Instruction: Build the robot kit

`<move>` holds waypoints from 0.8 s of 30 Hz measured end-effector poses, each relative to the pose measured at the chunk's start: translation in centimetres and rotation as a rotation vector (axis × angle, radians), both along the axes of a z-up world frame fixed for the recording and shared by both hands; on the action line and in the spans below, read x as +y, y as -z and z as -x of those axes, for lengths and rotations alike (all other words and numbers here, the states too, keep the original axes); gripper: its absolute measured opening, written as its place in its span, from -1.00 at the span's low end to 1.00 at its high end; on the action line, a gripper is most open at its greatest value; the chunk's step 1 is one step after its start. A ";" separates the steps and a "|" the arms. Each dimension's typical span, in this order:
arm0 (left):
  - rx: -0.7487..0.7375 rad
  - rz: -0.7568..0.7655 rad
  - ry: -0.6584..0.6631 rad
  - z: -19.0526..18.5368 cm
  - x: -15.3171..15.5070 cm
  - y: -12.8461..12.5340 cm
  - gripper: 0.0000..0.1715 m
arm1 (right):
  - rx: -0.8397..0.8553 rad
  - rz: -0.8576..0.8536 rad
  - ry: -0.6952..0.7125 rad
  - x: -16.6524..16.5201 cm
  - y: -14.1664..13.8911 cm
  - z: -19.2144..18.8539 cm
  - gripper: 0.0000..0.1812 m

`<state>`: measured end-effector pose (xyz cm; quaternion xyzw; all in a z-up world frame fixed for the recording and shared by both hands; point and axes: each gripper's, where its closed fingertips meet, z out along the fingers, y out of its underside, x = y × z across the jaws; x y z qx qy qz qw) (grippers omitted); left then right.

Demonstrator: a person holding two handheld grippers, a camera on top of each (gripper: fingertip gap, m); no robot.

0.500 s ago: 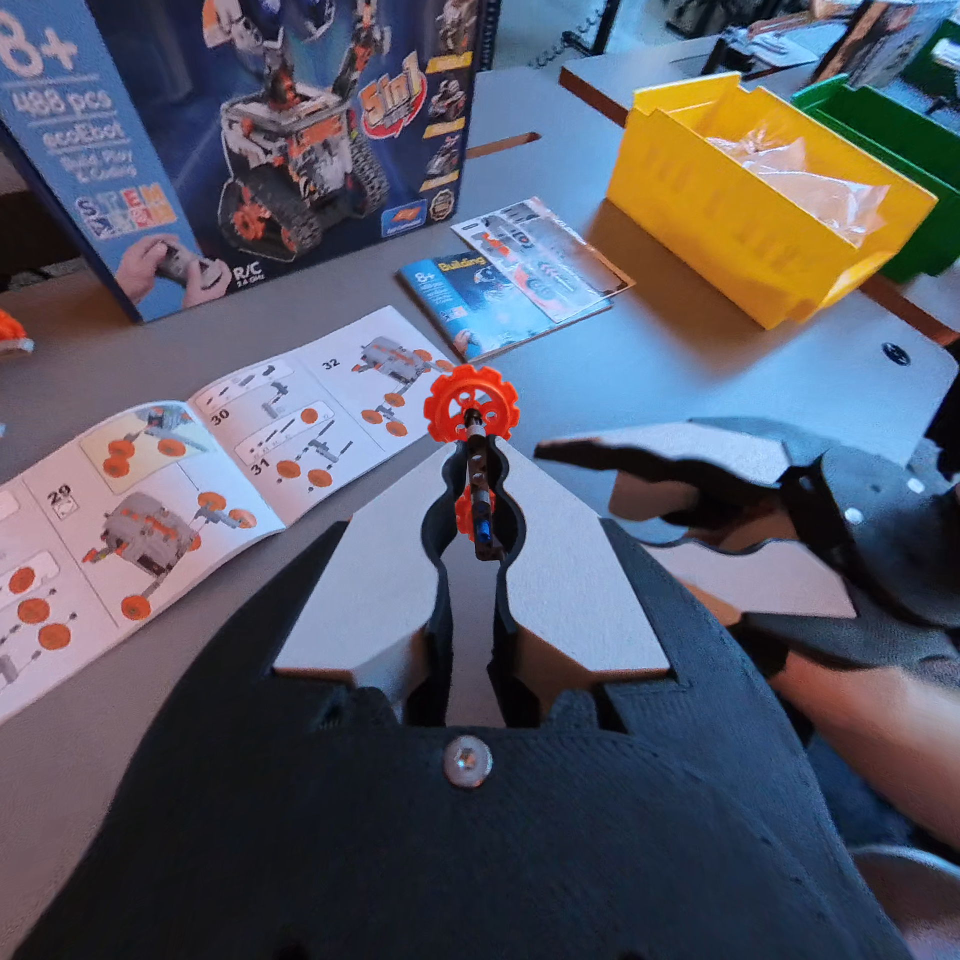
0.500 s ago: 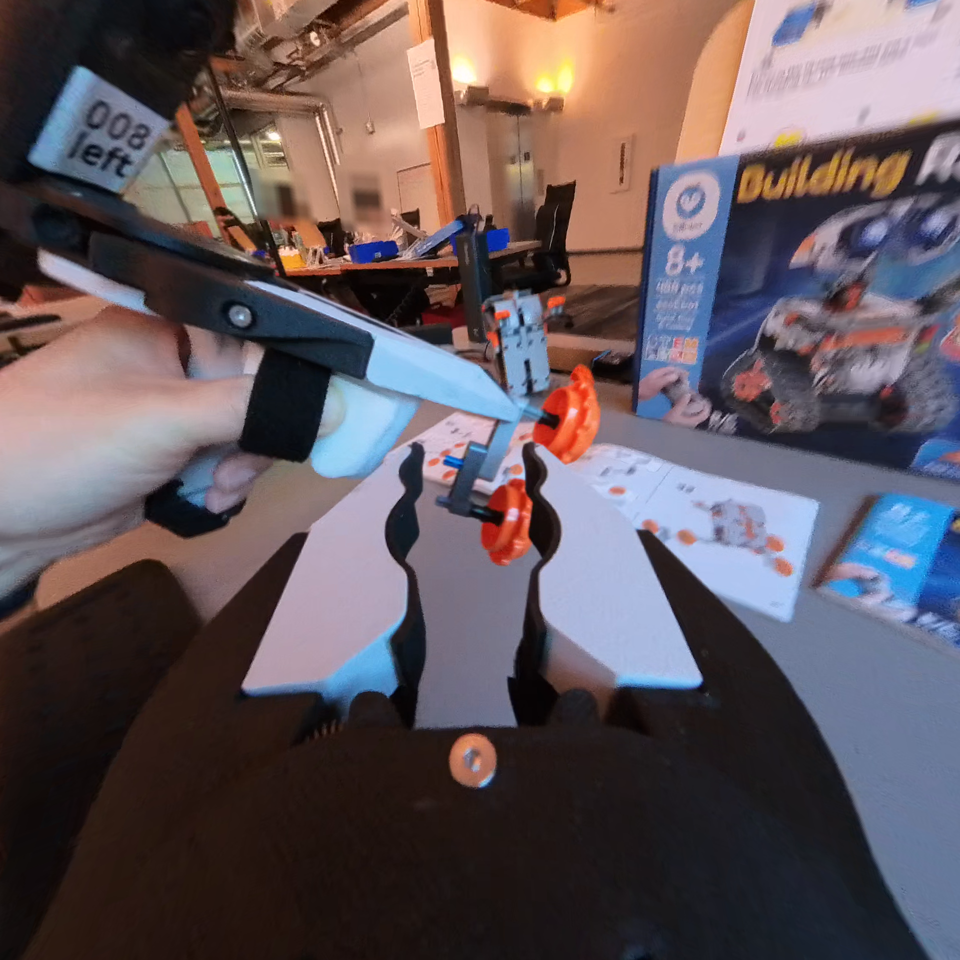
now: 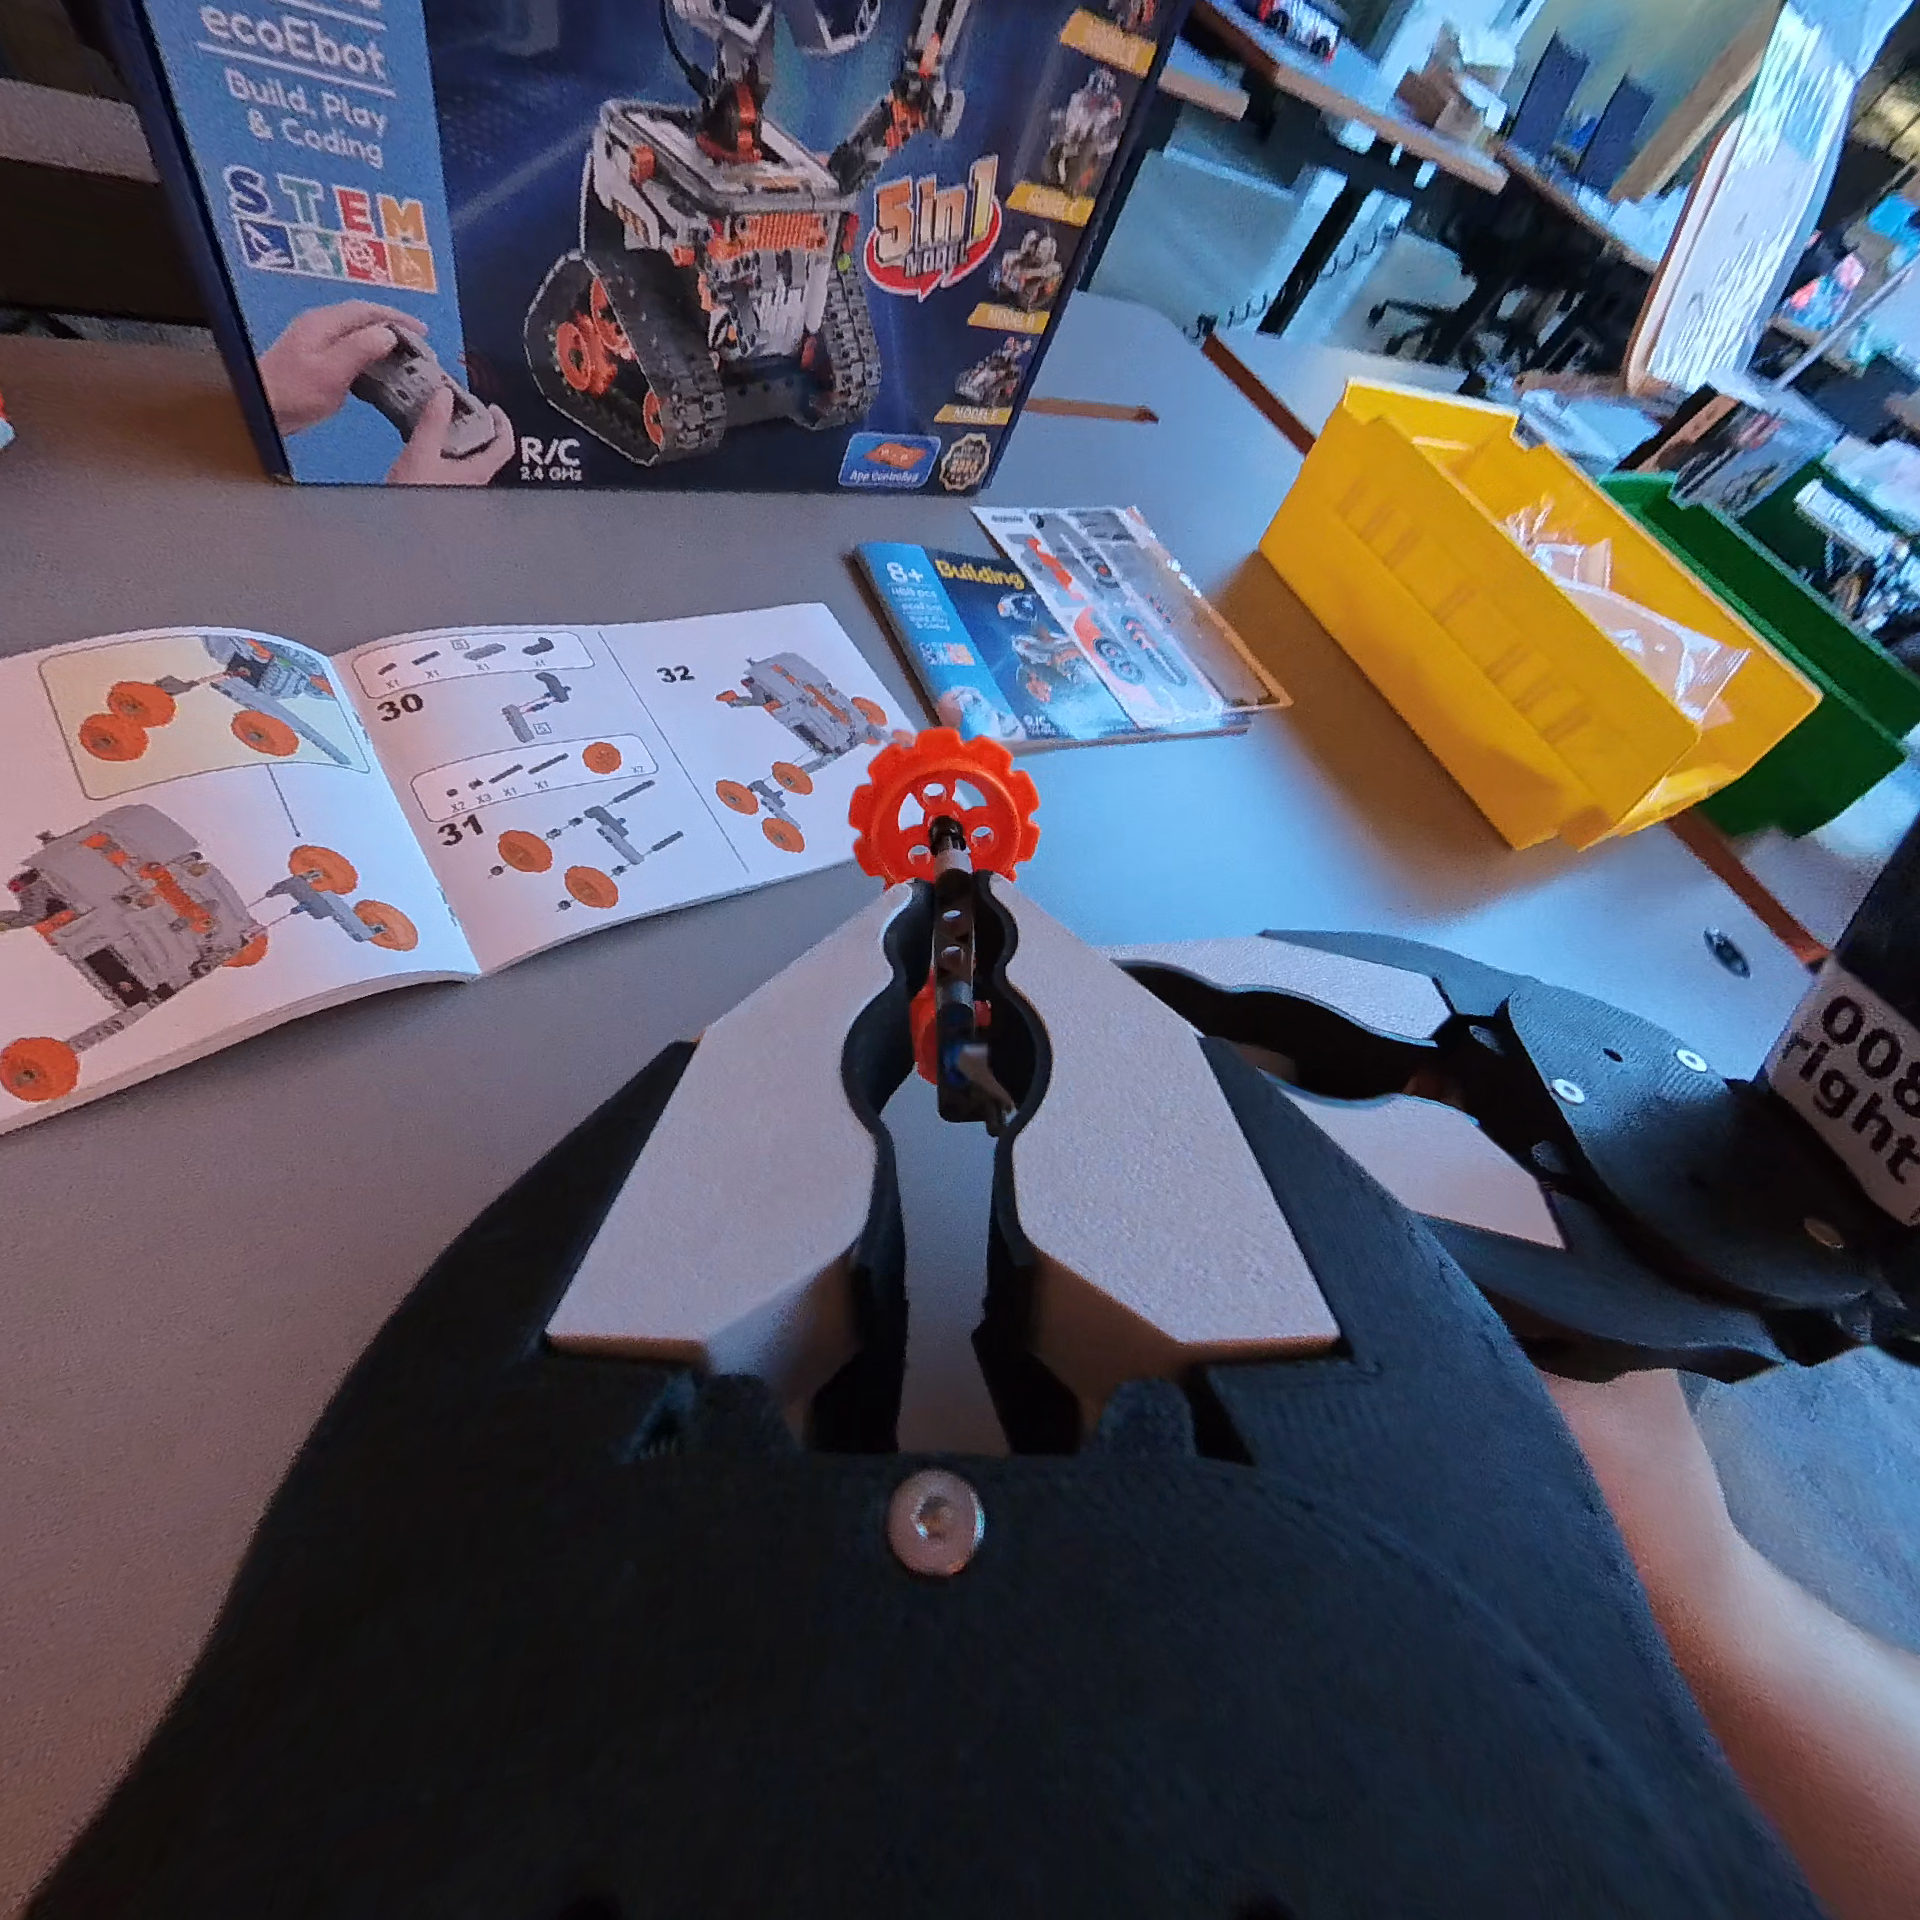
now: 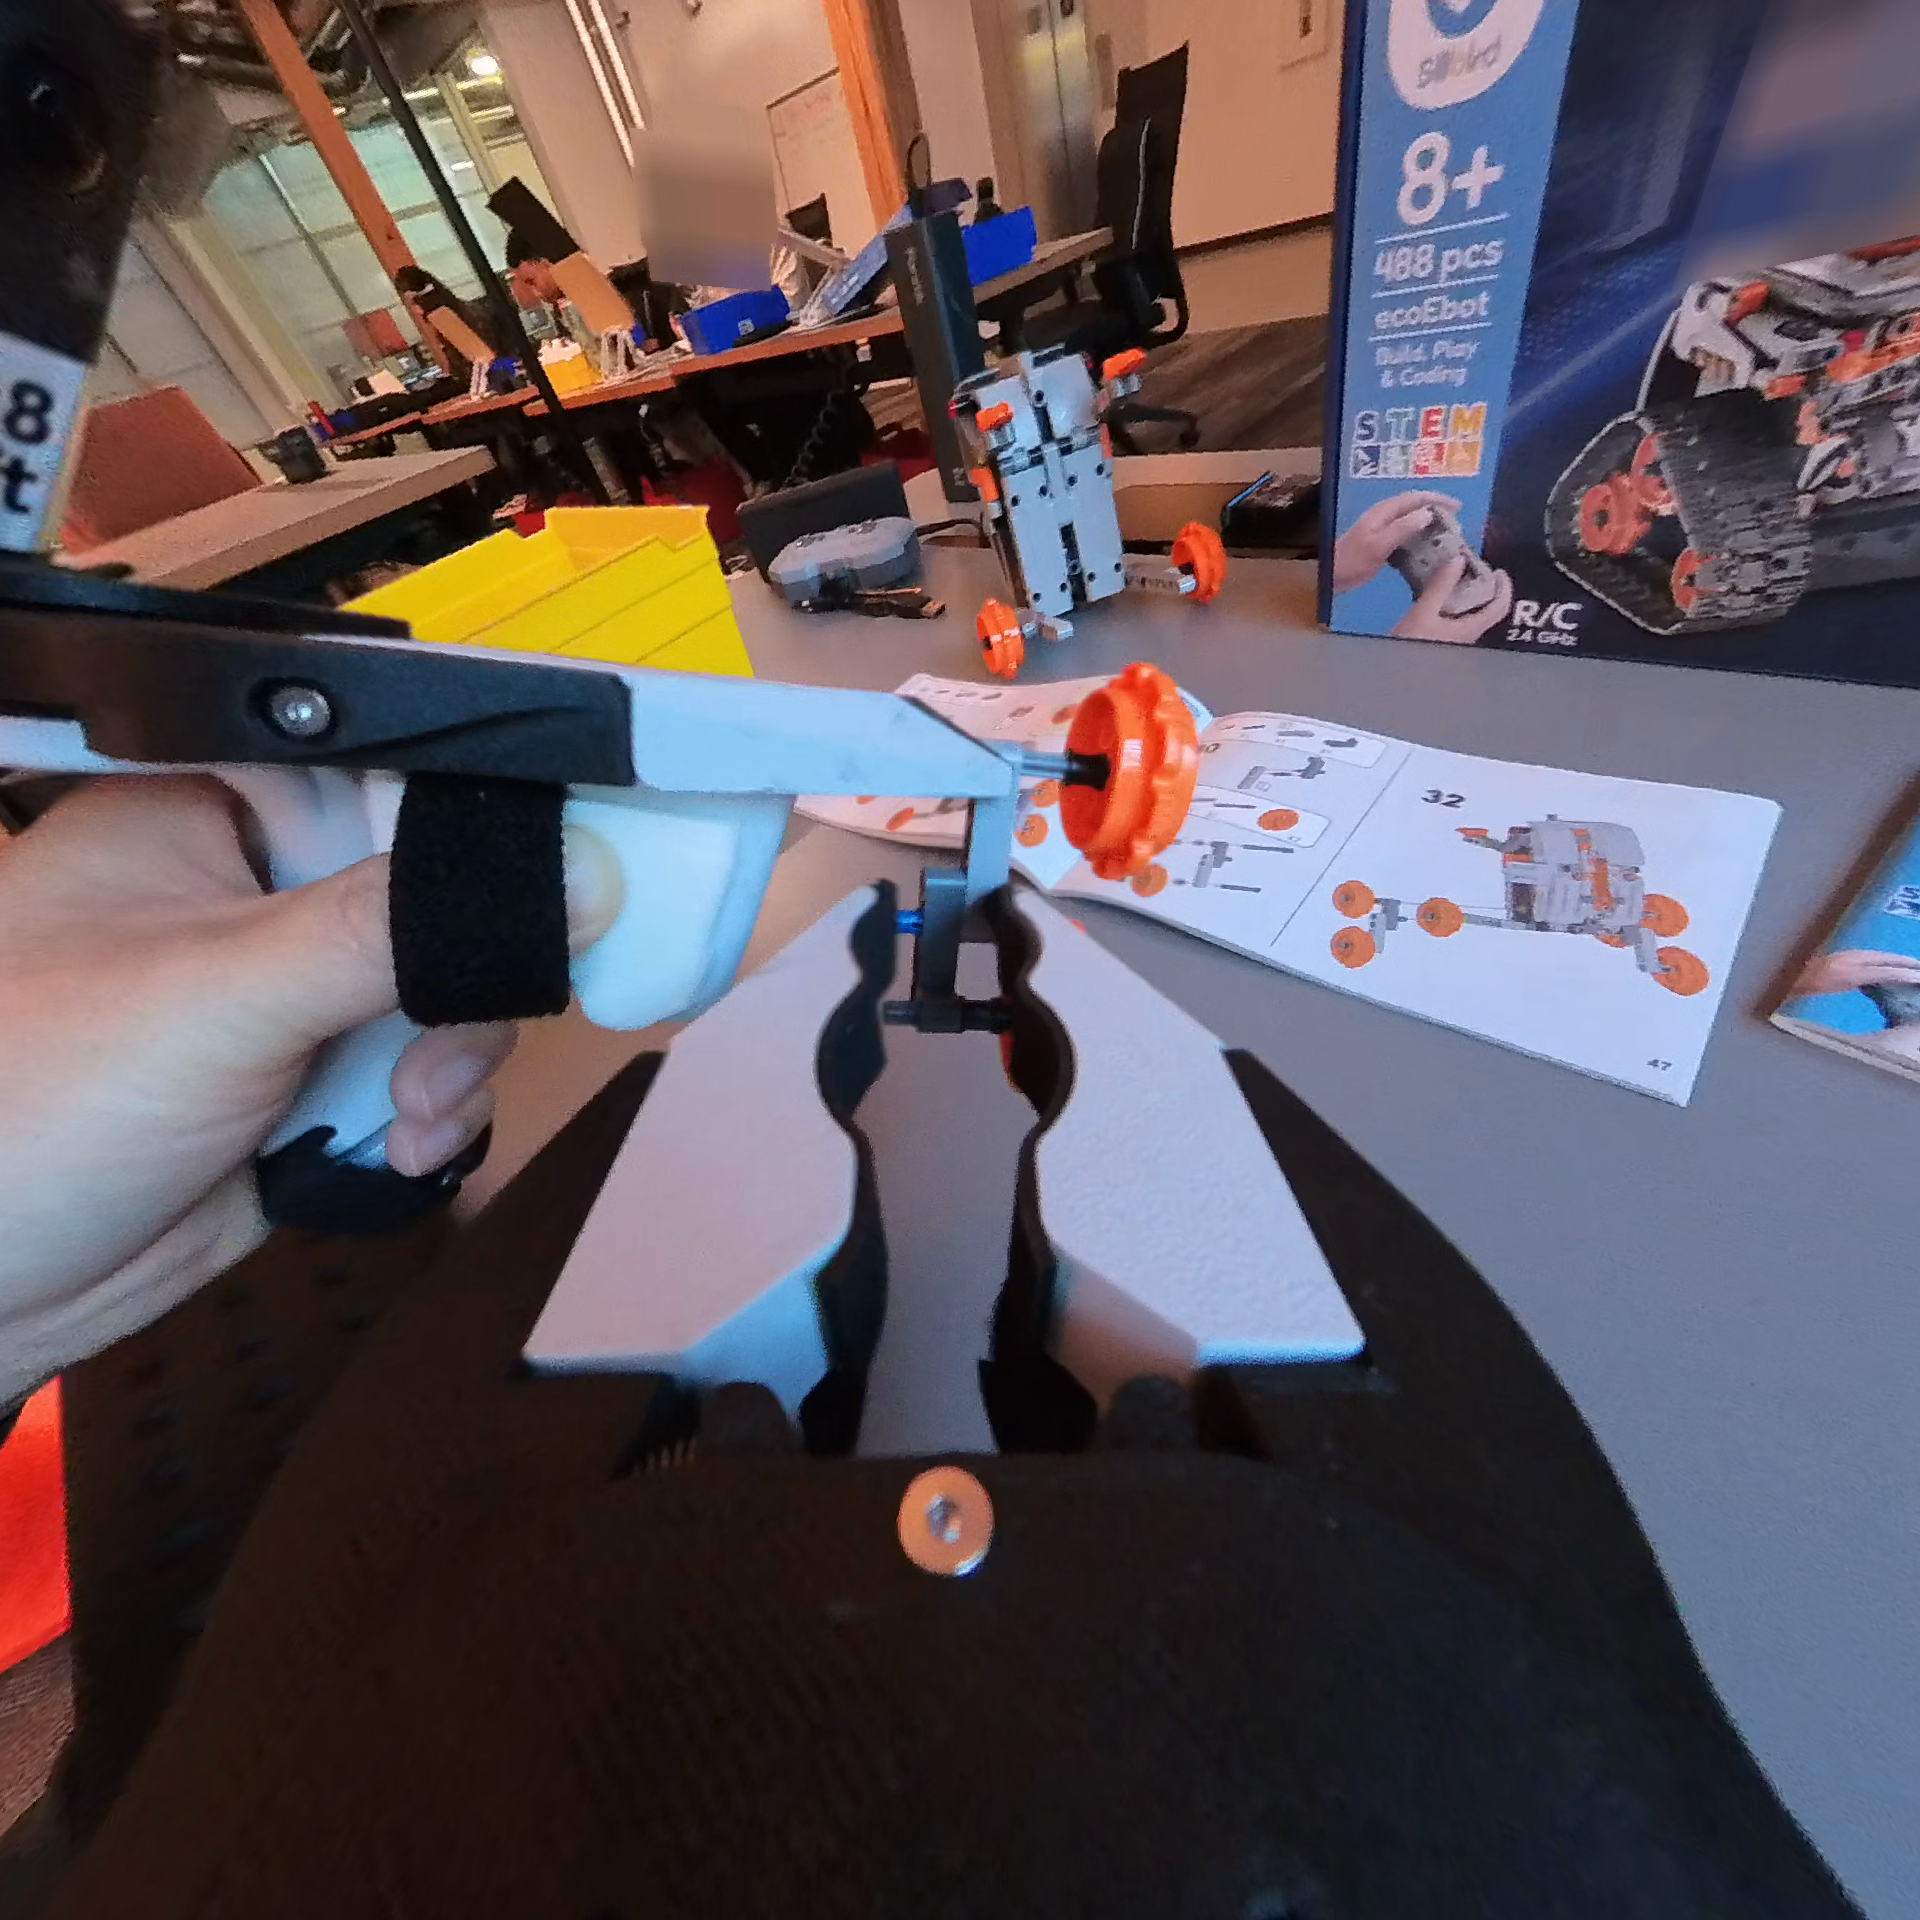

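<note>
- The left gripper [image 3: 945, 904] has its fingers drawn in narrow, pinching the top of a small wheel assembly [image 3: 956, 977]. This is a grey beam on a dark axle, with an orange wheel [image 3: 942, 805] sticking out past the tips at the centre of the left wrist view.
- The right gripper [image 4: 940, 925] comes in from the lower right of that view. Its fingers are narrow too, and appear to clamp the beam's lower end, where a short black pin spans the gap between them.
- Half a second ago the right fingers stood wider about that lower end — now they have closed in, so the piece is held from both sides, off the table [image 3: 1299, 831].
- A hand [image 4: 156, 997] grips the left tool at the left edge of the right wrist view.
- Below the piece lies an open instruction booklet [image 3: 520, 790], and behind it stands the blue kit box [image 3: 623, 239].
- A yellow bin [image 3: 1455, 644] sits at the right, and a partly built model [image 4: 1055, 488] stands farther back.
</note>
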<state>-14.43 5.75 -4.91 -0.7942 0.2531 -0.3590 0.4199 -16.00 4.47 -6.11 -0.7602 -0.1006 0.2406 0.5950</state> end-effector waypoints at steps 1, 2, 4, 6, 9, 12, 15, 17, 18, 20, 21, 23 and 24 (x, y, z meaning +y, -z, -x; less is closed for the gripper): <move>-0.010 0.003 -0.007 0.0 0.1 0.0 -0.95 | 0.003 0.004 -0.006 0.1 0.1 0.0 -0.91; -0.011 0.011 -0.009 -0.1 0.1 0.2 -0.95 | 0.016 0.025 -0.012 0.2 0.4 0.0 -0.91; -0.017 0.031 -0.009 -0.2 0.0 0.6 -0.94 | 0.053 0.054 -0.021 0.2 0.8 -0.1 -0.92; -0.040 0.051 -0.011 -0.1 0.0 0.7 -0.95 | 0.079 0.030 -0.023 0.1 0.4 -0.1 -0.92; -0.093 0.082 -0.008 -0.4 0.0 0.7 -0.95 | 0.109 0.002 -0.015 0.2 -0.5 -0.4 -0.77; -0.095 0.066 -0.022 -0.3 0.1 0.8 -0.95 | 0.109 0.036 0.012 0.7 0.1 -0.8 -0.85; -0.125 0.084 -0.018 -0.8 -0.3 0.6 -0.95 | 0.102 0.047 0.032 0.8 0.3 -1.1 -0.71; -0.131 0.067 -0.019 -0.8 -0.2 0.3 -0.95 | 0.075 0.012 0.075 0.6 -0.1 -1.8 -0.72; -0.128 0.064 -0.015 -0.9 -0.2 0.2 -0.95 | 0.061 0.001 0.078 0.5 -0.2 -1.8 -0.72; -0.129 0.063 -0.013 -1.0 -0.4 0.0 -0.95 | 0.059 -0.008 0.073 0.5 -0.2 -1.6 -0.74; -0.133 0.059 -0.013 -1.1 -0.4 -0.1 -0.95 | 0.057 0.010 0.065 0.5 0.1 -1.4 -0.74; -0.115 0.054 -0.007 -1.3 -0.6 0.1 -0.95 | 0.047 0.025 0.068 0.8 0.4 -1.4 -0.73; -0.115 0.048 -0.006 -1.4 -0.7 0.0 -0.95 | 0.052 0.023 0.060 0.7 0.3 -1.3 -0.75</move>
